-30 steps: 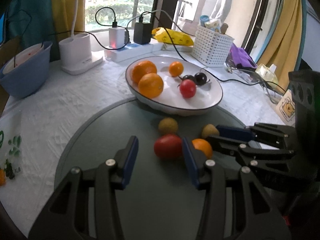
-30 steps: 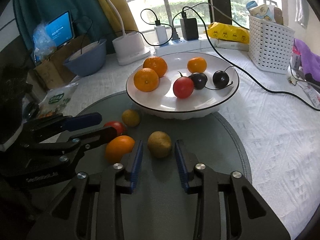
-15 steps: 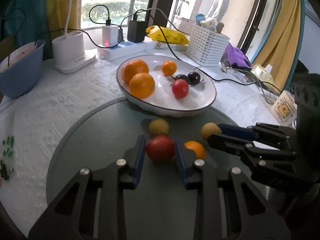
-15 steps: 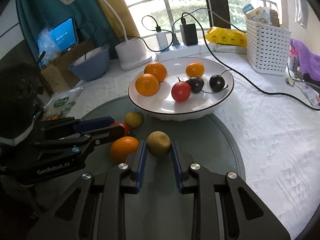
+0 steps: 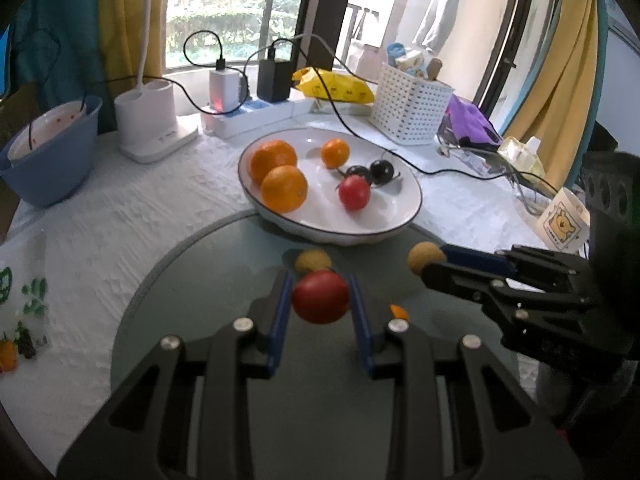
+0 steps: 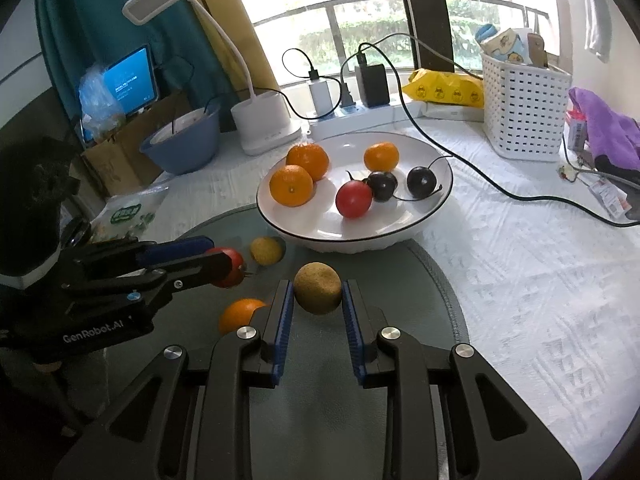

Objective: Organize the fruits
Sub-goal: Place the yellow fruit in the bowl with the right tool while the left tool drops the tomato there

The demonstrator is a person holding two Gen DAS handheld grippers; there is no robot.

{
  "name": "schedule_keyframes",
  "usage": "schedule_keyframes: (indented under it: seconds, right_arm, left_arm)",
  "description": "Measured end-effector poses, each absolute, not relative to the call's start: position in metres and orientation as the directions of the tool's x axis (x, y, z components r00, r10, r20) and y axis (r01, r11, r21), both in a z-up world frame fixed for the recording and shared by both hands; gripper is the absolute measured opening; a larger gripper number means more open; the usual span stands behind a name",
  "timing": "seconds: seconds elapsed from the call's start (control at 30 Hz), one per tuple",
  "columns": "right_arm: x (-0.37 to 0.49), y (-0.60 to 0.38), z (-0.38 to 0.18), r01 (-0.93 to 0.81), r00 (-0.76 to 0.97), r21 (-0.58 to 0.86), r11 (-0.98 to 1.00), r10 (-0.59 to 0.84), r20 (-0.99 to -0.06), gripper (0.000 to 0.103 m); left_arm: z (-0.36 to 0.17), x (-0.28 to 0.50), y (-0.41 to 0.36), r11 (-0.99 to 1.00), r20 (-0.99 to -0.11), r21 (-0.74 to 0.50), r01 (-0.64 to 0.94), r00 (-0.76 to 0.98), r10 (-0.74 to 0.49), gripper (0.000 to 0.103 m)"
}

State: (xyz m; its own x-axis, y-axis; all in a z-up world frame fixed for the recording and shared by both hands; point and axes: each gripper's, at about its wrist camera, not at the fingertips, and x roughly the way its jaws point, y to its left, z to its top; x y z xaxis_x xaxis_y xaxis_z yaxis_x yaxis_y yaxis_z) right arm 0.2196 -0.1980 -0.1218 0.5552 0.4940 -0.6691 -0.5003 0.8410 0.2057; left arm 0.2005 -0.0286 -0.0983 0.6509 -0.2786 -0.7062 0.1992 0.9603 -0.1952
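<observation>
Leftmost, the left hand-held gripper (image 5: 320,308) tilts downward over the grey mat (image 5: 200,300), clamped on a red tomato (image 5: 320,297). Beside it, the right hand-held gripper (image 6: 317,300), equally tilted, pinches a brownish fruit (image 6: 318,288) just before the white plate (image 6: 400,232).

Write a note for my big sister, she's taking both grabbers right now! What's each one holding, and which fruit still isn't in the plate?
Left gripper: just closed on the red tomato.
Right gripper: shut on the brown fruit.
Both fruits are gripped over the grey mat, not yet plated.
White plate already holds three oranges, a red fruit and two dark ones.
Left on the mat: a small yellow fruit and an orange.
</observation>
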Motion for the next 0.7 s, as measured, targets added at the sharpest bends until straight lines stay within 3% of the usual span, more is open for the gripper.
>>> schedule_keyframes:
  seconds: [0.7]
  right_arm:
    - [0.230,-0.210,-0.103,-0.491,0.596,0.198,0.848,0.493,-0.634,0.027]
  left_arm:
    - [-0.065,0.210,-0.034,0.963,-0.659,-0.152,0.222,0.704,-0.266,0.030]
